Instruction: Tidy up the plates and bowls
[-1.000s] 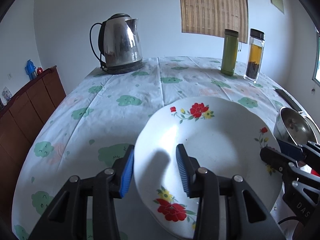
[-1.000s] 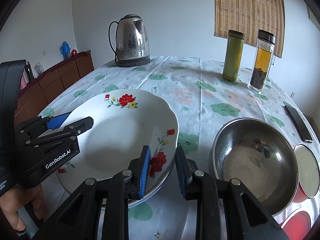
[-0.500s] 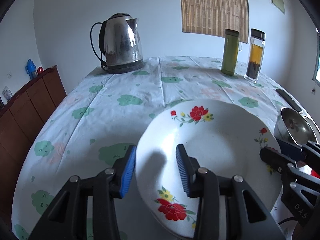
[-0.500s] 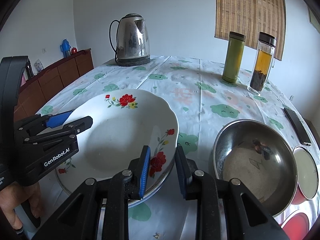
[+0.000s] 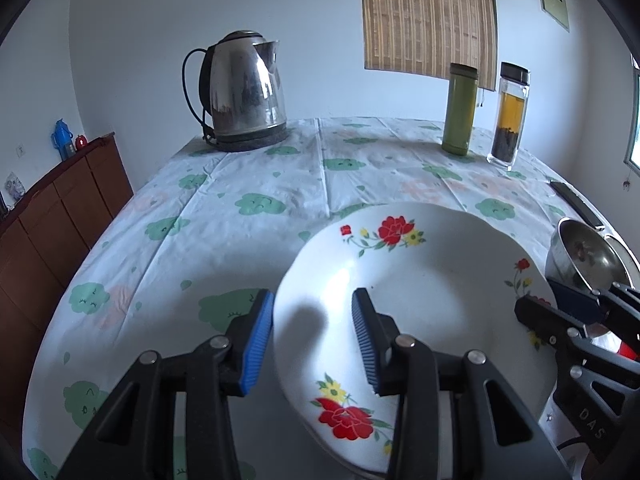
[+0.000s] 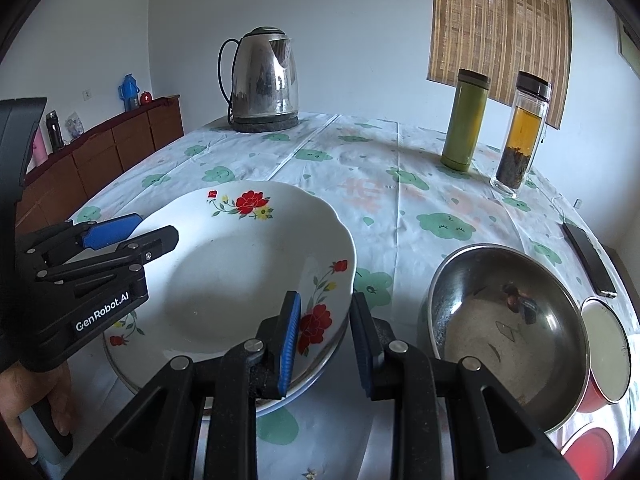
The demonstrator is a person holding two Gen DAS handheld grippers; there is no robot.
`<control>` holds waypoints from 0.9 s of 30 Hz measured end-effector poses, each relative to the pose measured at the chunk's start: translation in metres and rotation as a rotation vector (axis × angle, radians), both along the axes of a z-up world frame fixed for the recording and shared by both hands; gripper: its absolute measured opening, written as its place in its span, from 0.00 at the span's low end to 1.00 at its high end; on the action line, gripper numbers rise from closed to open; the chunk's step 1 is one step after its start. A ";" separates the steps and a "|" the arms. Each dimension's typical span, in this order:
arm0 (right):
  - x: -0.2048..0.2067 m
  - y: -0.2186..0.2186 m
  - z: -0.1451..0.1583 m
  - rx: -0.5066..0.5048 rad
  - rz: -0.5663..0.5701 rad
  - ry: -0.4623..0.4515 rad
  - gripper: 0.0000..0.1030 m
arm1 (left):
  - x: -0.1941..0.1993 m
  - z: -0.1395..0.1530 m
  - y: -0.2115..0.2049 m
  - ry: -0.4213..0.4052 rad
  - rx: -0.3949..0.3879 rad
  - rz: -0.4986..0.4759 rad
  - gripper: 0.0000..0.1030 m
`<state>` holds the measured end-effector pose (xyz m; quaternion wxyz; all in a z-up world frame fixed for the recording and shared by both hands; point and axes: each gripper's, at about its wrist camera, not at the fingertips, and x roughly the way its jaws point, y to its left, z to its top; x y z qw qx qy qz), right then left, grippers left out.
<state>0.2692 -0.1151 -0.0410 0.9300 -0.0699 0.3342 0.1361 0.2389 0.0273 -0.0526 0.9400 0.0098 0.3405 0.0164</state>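
White shallow ceramic plate with red flowers (image 6: 240,276) sits atop a plate stack, bench near-left. Left hand-held gripper (image 5: 312,336) straddles its left rim, right hand-held gripper (image 6: 324,340) its right rim (both part-open, pads not visibly pressing). Round steel bowl (image 6: 504,328) lies right.

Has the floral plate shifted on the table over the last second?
Yes, slightly. In the left wrist view the floral plate has slid right: its left rim now clears the green cloud print it overlapped before.
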 end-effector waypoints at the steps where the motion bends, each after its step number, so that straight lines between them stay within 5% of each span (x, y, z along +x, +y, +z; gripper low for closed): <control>1: 0.000 -0.001 0.000 -0.001 0.000 0.000 0.27 | 0.000 0.000 0.000 0.000 -0.001 0.000 0.38; 14: -0.007 0.009 0.003 -0.047 0.025 -0.054 0.28 | -0.002 0.002 -0.001 -0.020 0.009 -0.002 0.46; 22: -0.007 0.011 0.002 -0.061 0.028 -0.058 0.30 | -0.007 0.006 0.003 -0.052 0.025 0.022 0.77; 27: -0.010 0.013 0.003 -0.055 0.049 -0.062 0.47 | -0.012 0.013 0.011 -0.092 0.001 0.045 0.83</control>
